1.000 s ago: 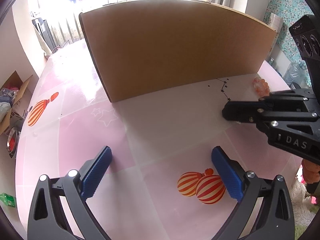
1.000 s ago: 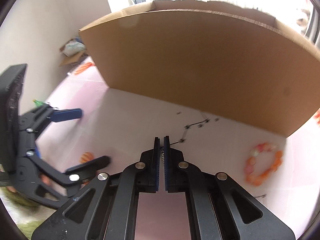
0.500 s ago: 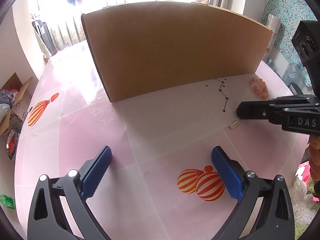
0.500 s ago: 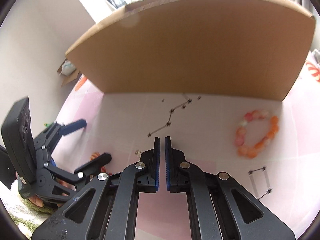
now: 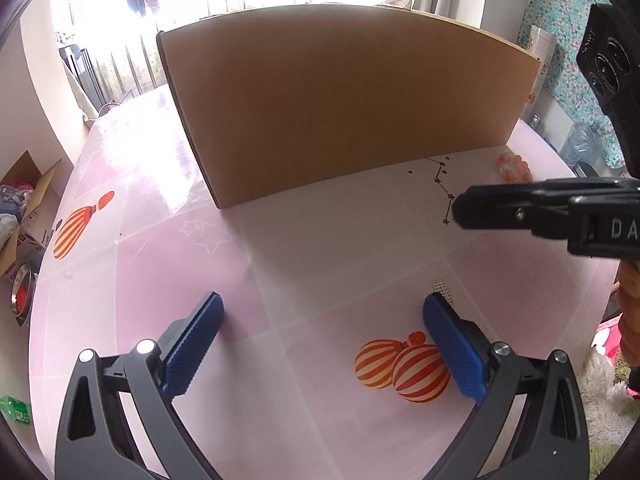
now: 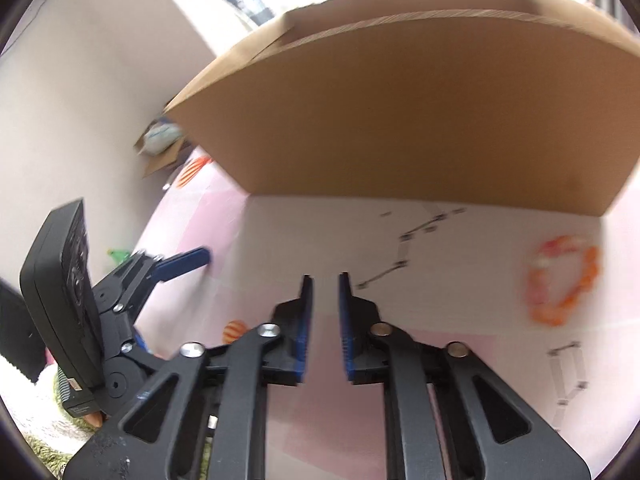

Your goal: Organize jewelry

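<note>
A thin black chain with small stars (image 5: pixel 442 184) lies on the pink table in front of the cardboard box (image 5: pixel 344 100); it also shows in the right wrist view (image 6: pixel 404 254). An orange bead bracelet (image 6: pixel 564 284) lies to its right, also seen in the left wrist view (image 5: pixel 513 166). A small silver piece (image 5: pixel 443 289) lies by my left gripper's right finger. Another thin chain (image 6: pixel 568 372) lies at the near right. My left gripper (image 5: pixel 320 344) is open wide and empty above the table. My right gripper (image 6: pixel 323 320) is slightly open and empty, raised above the table short of the black chain.
The tall cardboard box (image 6: pixel 420 120) stands across the back of the table. Red-striped balloon prints (image 5: pixel 400 368) mark the table cover. An open carton (image 5: pixel 20 208) and a metal bowl (image 5: pixel 22 292) sit on the floor at the left. A fluffy rug (image 5: pixel 604 392) lies at the right.
My right gripper has gone from shut to slightly open, and its view has swung. In the left wrist view it sits higher over the black chain. The left gripper stays open.
</note>
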Motion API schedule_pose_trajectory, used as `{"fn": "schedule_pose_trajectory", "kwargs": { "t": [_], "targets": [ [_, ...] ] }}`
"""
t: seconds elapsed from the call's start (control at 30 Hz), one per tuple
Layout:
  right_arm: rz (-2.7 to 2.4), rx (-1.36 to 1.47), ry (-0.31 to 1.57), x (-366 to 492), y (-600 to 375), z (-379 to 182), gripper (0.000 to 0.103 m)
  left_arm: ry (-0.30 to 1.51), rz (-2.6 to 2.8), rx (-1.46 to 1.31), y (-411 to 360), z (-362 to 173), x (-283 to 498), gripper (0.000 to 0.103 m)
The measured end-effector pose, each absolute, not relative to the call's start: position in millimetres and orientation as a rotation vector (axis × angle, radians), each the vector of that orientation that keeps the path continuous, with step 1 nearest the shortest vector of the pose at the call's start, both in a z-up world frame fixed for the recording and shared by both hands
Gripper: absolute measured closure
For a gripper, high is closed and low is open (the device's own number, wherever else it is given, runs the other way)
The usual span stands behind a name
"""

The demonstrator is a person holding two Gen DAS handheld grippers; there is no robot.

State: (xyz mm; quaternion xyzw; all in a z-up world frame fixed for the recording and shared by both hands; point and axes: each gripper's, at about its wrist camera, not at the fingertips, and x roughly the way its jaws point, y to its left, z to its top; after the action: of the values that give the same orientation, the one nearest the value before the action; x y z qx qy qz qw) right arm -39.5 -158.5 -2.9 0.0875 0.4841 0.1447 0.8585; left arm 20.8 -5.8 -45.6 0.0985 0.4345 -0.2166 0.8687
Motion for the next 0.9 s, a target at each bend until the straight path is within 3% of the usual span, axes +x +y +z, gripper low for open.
{"fn": "schedule_pose_trajectory", "kwargs": {
  "t": [0.03,0.13,0.5,0.67,0.9],
  "targets": [
    [0.26,0.136,1.012,-35.7,-155.8,-4.8,0.057,0.908,-0.457,0.208,-5.8,-45.6,20.9,0.005],
    [0.205,0.059,1.015,-48.1,-157.2,-1.4,0.04,0.908,-0.468,0.213,-6.2,-45.5,20.0,0.005],
    [0.173,-0.04,1.045,-81.6,-154.4,-12.3,0.009,0.914,-0.599,0.181,-1.7,-31.1,5.2,0.006],
    [0.151,-0.017,1.024,-89.3,-172.3,-9.9,0.008,0.878,-0.659,0.231,-15.1,-19.6,-3.7,0.022],
    [0.109,0.023,1.018,-91.7,-188.9,-9.2,0.008,0.905,-0.692,0.297,-34.6,-24.4,-5.5,0.058]
  ]
}}
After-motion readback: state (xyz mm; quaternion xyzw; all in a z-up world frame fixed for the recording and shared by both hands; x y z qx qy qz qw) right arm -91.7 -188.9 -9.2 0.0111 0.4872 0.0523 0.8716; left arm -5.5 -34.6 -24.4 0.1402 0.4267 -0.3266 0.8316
